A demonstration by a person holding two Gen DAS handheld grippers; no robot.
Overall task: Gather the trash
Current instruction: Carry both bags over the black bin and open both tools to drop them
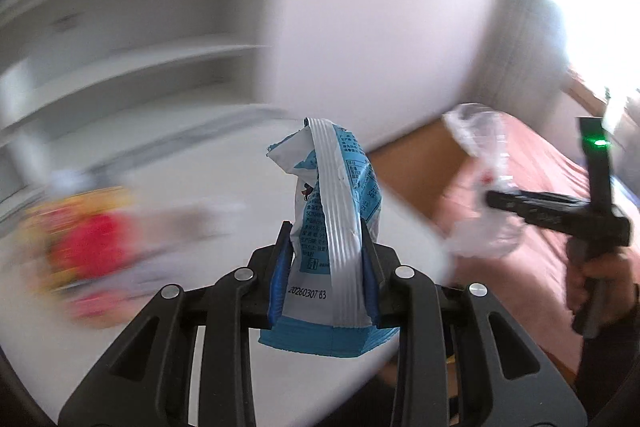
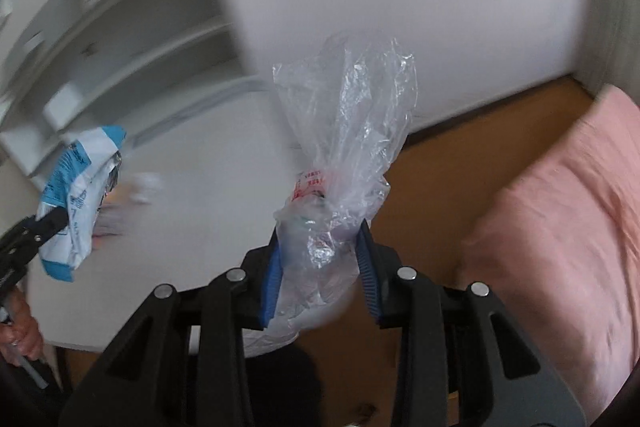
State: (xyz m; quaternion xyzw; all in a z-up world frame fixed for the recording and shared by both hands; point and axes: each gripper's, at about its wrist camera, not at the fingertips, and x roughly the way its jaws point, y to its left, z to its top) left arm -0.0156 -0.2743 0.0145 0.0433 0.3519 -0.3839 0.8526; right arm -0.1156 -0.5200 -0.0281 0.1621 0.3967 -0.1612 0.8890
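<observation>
The left gripper (image 1: 326,263) is clenching a crumpled blue-and-white foil snack wrapper (image 1: 332,211) and the right gripper (image 2: 322,267) a crinkled clear plastic bag (image 2: 344,131), both lifted, while blurred red-and-yellow packaging (image 1: 86,243) is lying at nine o'clock on the white tabletop (image 1: 224,171), seemingly uncollected.

The wrapper (image 1: 334,223) is showing blue and white, with a ribbed silver seam and black print. The bag (image 2: 344,147) is looking clear and crinkled, carrying red lettering. Both grippers, left (image 1: 326,259) and right (image 2: 320,259), are showing black frames with blue pads (image 1: 280,279). The bedding (image 2: 560,227) is appearing pink, the floor (image 2: 460,167) brown, the table (image 1: 200,195) white.
</observation>
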